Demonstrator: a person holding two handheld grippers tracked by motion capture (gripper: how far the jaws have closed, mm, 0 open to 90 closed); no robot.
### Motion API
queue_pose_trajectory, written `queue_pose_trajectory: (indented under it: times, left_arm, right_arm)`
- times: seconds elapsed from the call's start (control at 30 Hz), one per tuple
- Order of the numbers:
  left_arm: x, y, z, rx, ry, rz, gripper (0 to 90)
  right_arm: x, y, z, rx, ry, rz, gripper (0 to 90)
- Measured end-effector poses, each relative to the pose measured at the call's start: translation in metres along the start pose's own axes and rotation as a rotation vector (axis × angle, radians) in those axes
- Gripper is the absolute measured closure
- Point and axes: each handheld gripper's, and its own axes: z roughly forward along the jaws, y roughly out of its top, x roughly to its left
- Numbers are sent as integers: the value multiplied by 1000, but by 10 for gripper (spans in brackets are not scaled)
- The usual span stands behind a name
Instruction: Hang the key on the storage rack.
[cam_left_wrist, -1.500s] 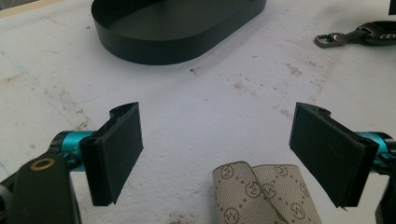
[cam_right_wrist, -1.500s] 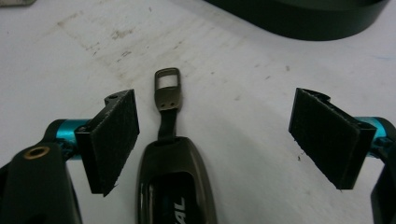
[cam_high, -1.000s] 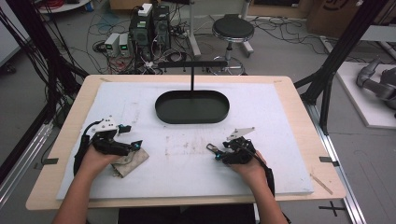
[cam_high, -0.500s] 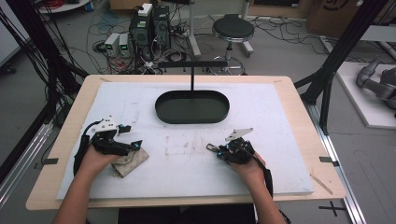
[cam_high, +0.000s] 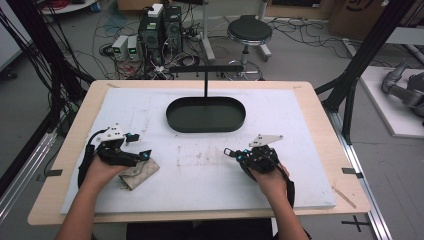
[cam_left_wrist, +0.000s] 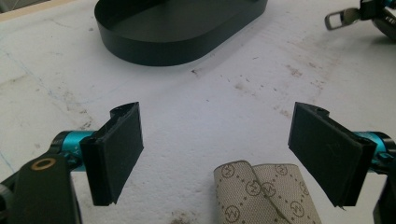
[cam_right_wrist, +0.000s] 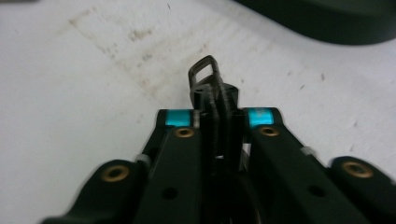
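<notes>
My left gripper (cam_left_wrist: 219, 154) stands wide open, its two pads (cam_left_wrist: 116, 151) well apart, low over the white mat (cam_high: 300, 125). The pouch (cam_left_wrist: 266, 193), a beige patterned fabric piece with one corner folded over, lies just under and between those pads, nearer the right one, touching neither. In the high view the same gripper (cam_high: 142, 155) sits right over the pouch (cam_high: 137, 172), at the near left of the mat.

My right gripper (cam_right_wrist: 217, 112) is clamped tight on a small dark clip (cam_right_wrist: 205, 77); its metal loop pokes out ahead of the closed jaws, just clear of the mat. From above, that gripper (cam_high: 232, 154) hangs well to the right of my left one, the loop pointing toward it. The black tray (cam_high: 205, 114) lies ahead of both, well apart from either.

I judge the step in hand to be bringing clip and pouch together: one hand already has its piece, the other has not yet taken its own. What the clip is for I cannot tell.

Next, my left gripper needs to drop a little, centre the pouch edge between the pads, and close on the fabric without just pinning the loose folded corner. Soft cloth may slip or bunch, so a bite further in would be safer. Then my right can carry the clip across.
</notes>
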Motion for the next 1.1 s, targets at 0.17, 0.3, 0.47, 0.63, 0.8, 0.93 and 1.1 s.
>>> queue_pose_trajectory:
  times: [0.17, 0.3, 0.47, 0.63, 0.8, 0.93, 1.1]
  left_arm:
    - [1, 0, -1, -4, 2, -4, 177]
    - [1, 0, -2, -1, 1, -1, 177]
    - [1, 1, -3, -5, 3, -1, 177]
    - [1, 1, -3, -7, 0, -1, 177]
    - [1, 1, -3, -8, -2, -1, 177]
    - [1, 1, -3, -7, -2, -1, 177]
    - [1, 1, -2, -5, -1, -3, 177]
  right_arm:
    - [0, 6, -12, -42, -6, -5, 900]
    - [-4, 16, -23, -81, 0, -2, 900]
    - [-8, 30, -30, -102, 4, -5, 900]
    - [-14, 53, -39, -141, 4, -13, 900]
    - [-25, 78, -46, -187, -2, -4, 900]
    - [-36, 99, -48, -211, -26, -2, 900]
    - [-53, 121, -47, -230, -40, 29, 900]
